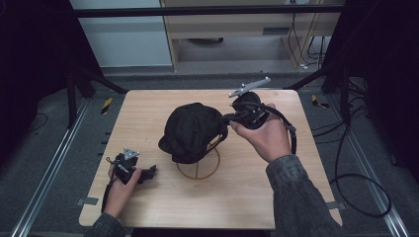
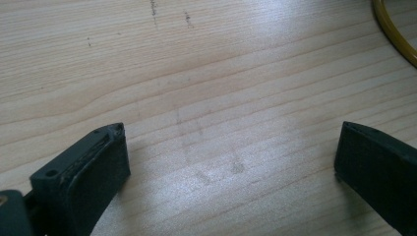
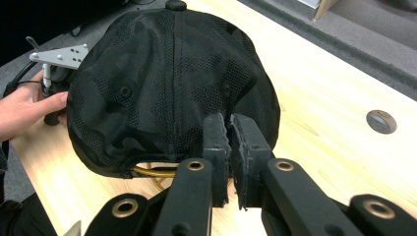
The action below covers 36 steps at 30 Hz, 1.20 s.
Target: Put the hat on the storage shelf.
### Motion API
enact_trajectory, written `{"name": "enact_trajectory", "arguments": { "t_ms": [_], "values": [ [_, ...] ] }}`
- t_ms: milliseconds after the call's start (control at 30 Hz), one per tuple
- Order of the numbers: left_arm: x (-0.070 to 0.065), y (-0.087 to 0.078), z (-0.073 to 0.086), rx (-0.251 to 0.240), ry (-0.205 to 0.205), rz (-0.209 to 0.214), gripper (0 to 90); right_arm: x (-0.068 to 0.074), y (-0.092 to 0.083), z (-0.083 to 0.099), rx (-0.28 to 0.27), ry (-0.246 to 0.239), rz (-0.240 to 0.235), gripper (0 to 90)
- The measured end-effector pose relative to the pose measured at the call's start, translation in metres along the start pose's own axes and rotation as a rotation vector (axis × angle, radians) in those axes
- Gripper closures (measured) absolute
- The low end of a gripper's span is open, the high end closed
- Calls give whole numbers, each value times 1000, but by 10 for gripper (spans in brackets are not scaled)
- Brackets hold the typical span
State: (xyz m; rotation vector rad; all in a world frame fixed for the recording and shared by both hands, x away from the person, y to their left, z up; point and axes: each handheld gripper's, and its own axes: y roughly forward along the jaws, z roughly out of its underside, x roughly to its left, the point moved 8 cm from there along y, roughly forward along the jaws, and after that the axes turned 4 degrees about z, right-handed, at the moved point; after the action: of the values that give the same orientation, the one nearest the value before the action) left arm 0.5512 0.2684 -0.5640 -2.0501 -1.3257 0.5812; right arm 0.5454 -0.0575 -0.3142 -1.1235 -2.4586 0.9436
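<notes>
Right gripper [image 3: 230, 129]: black two-jaw tool in the person's right hand [image 1: 267, 136], jaws drawn almost together at the back edge of the cap. The right gripper view shows only a thin slit between the pads; whether a fold of fabric is pinched in it cannot be told.
Left gripper [image 1: 148, 171]: low on the near left of the table, in the left hand [image 1: 121, 190]. Its jaws stand wide apart with bare wood between them; it holds nothing.
Cap [image 1: 190, 129]: black mesh baseball cap, dome up, sitting over a yellow wire hoop stand [image 1: 197, 170] at the middle of the light wooden table [image 1: 257, 197]. Its peak points toward the near left in the high view.
Stand: the ring base lies flat on the table; its upright wires are mostly hidden under the cap.
Step, as judged: the right tool is working at the cap's rear band, either seating it or about to pull it.
Risk, slip: if the pads hold only loose mesh or nothing, a pull would likely leave the cap behind.
Risk, tipping: the stand looks light and nothing steadies it, so a sideways tug could drag or topple it.
Risk, skew: pulling from one point at the back could twist the cap askew on the hoop.
</notes>
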Motion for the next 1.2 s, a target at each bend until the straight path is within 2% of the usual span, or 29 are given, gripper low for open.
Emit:
{"name": "enact_trajectory", "arguments": {
  "t_ms": [133,233,367,500,633,767,933,1100,1200],
  "values": [
    [0,0,0,0,1,0,0,-2,-4,3,-13,9,2,833],
    [0,0,0,0,0,0,0,-5,-6,4,-26,15,11,774],
    [0,0,0,1,1,0,0,-9,-11,7,-57,41,32,610],
    [0,0,0,-2,1,0,0,-17,-13,16,-73,70,73,424],
    [0,0,0,-3,1,0,0,-32,-14,36,-82,108,138,266],
    [0,0,0,-3,-1,0,0,-45,-12,60,-86,159,180,177],
    [0,0,0,0,1,0,0,-53,-4,93,-82,188,192,128],
    [0,0,0,0,2,0,0,-53,10,123,-65,203,198,116],
    [0,0,0,0,2,0,0,-51,22,141,-48,219,187,110]
  ]
}}
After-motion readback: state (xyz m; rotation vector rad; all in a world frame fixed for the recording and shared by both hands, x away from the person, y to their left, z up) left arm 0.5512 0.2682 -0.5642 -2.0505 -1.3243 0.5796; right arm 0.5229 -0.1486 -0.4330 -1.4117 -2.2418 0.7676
